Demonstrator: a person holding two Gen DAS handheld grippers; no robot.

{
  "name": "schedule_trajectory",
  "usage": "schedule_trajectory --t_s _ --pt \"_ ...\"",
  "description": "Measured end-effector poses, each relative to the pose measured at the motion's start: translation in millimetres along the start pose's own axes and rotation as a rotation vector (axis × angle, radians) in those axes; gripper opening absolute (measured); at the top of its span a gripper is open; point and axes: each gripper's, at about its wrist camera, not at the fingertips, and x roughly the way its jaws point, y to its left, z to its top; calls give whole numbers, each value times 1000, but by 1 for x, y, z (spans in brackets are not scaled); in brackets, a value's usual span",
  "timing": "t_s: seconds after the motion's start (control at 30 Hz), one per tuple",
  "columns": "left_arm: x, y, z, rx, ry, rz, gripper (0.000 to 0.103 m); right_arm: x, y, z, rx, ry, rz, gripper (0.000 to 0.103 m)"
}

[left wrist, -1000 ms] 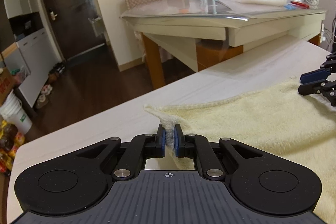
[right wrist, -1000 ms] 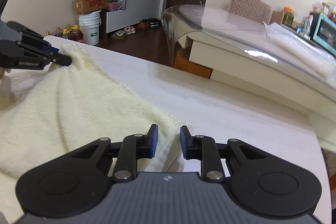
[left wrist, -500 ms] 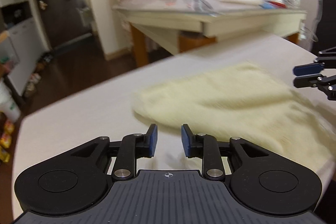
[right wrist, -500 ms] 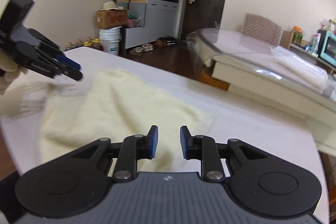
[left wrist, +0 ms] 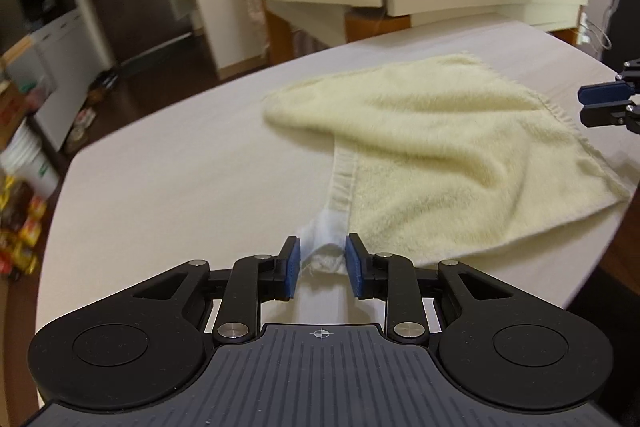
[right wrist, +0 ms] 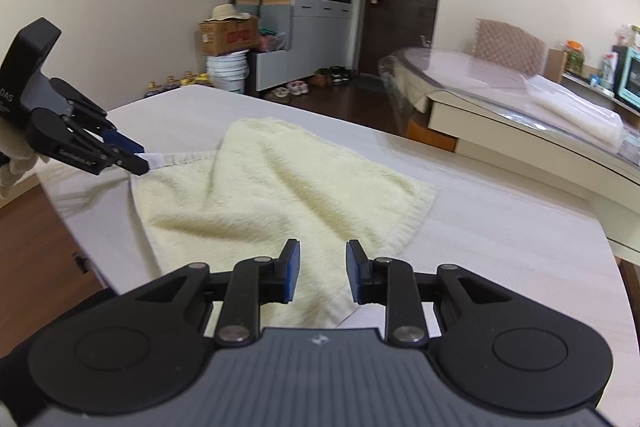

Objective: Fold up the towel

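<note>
A pale yellow towel [left wrist: 432, 147] lies rumpled and partly doubled over on the white table [left wrist: 160, 187]. My left gripper [left wrist: 322, 267] is shut on the towel's white hem corner, which rises taut off the table to its pads. In the right wrist view the left gripper [right wrist: 146, 163] pinches that corner at the towel's [right wrist: 280, 195] far left. My right gripper [right wrist: 322, 267] hovers open over the towel's near edge, its jaws widening slightly, nothing pressed between them. From the left wrist it shows as the right gripper [left wrist: 584, 103], fingers apart, beside the towel's right edge.
A gloved hand [right wrist: 12, 167] holds the left gripper. The table's rounded edge [right wrist: 100, 247] drops to a dark wood floor. A glass-topped table [right wrist: 480, 83] with a padded chair [right wrist: 508, 43] stands beyond. Buckets and a box [right wrist: 228, 35] sit by the wall.
The left gripper let go of the towel's far corner, drew back along the table and closed on the white hem corner nearer me. The right gripper pulled back and rose slightly.
</note>
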Motion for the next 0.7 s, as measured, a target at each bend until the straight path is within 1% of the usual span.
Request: schedule_trajectory --t_s 0.07,0.17,0.2,0.33,0.43,0.47,0.6,0.63,0.67,0.7 --pt "-4 0 -3 -9 -1 2 28 -3 3 -2 -16 1 17 31" --pt "-7 0 -4 -9 -4 3 28 -11 10 -7 -44 -2 52 33" --pt "-7 0 -4 -7 -3 2 28 -15 13 -9 -65 -4 69 35" --pt "-6 -2 -3 10 -8 6 28 -24 28 -18 -182 20 115 37" --pt "-8 -4 2 5 -45 17 27 -28 38 -27 -247 44 120 38" --pt "-11 -7 5 8 -70 4 27 -29 41 -29 -262 52 120 38" --pt "-17 -33 19 60 -117 -127 29 -25 44 -32 -280 65 134 38" --pt "-16 -38 21 69 -121 -149 29 -25 45 -32 -291 65 134 38" --pt "-15 -49 26 84 -125 -201 30 -24 46 -32 -303 70 138 39" --pt "-12 -56 29 93 -127 -234 33 -23 47 -32 -322 77 147 39"
